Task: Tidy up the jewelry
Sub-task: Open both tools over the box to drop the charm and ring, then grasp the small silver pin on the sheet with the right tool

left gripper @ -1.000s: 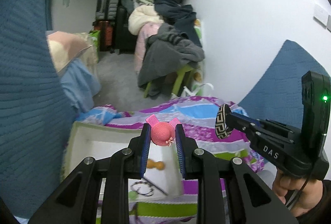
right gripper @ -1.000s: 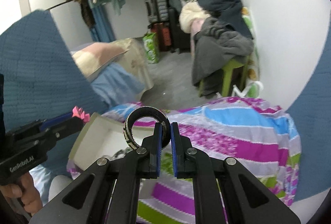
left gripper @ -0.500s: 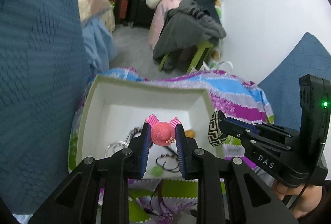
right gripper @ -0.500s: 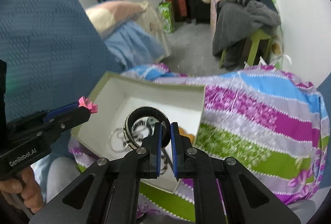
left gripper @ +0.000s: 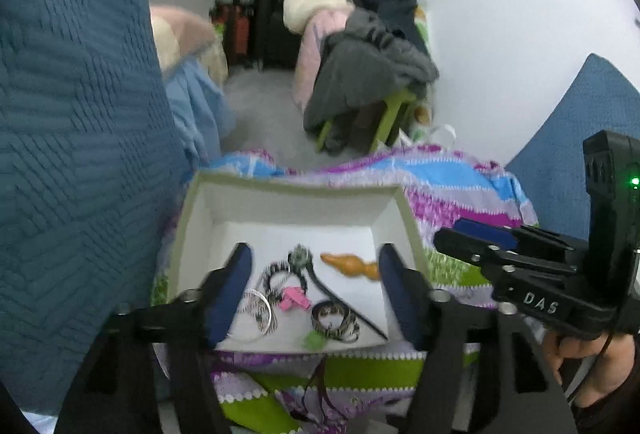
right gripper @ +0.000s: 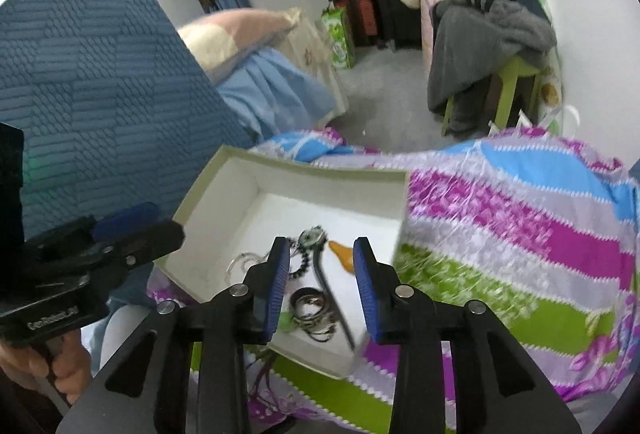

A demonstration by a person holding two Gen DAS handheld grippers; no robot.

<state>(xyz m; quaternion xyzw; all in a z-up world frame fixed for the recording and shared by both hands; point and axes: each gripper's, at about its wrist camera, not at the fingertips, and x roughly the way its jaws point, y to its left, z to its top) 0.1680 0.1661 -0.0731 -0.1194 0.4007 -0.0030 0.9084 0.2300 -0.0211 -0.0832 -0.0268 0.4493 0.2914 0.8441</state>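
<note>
I am holding both tongs, left (left gripper: 316,290) and right (right gripper: 320,274), over the box (left gripper: 288,189), jaws just opened and empty (pink clip (left gripper: 295,298) and bangle (left gripper: 334,321) lying inside); I should be lifting straight up, snagging nothing.

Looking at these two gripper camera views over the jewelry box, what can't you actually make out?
- Pink piece in the box: left wrist view, motion blur hides its shape.
- Patterned bracelet: right wrist view, smeared among other loops.
- Box's near left corner: left wrist view, covered by the left hand-held gripper.
- Dark cords on the striped blanket: left wrist view, tangled and blurred.
</note>
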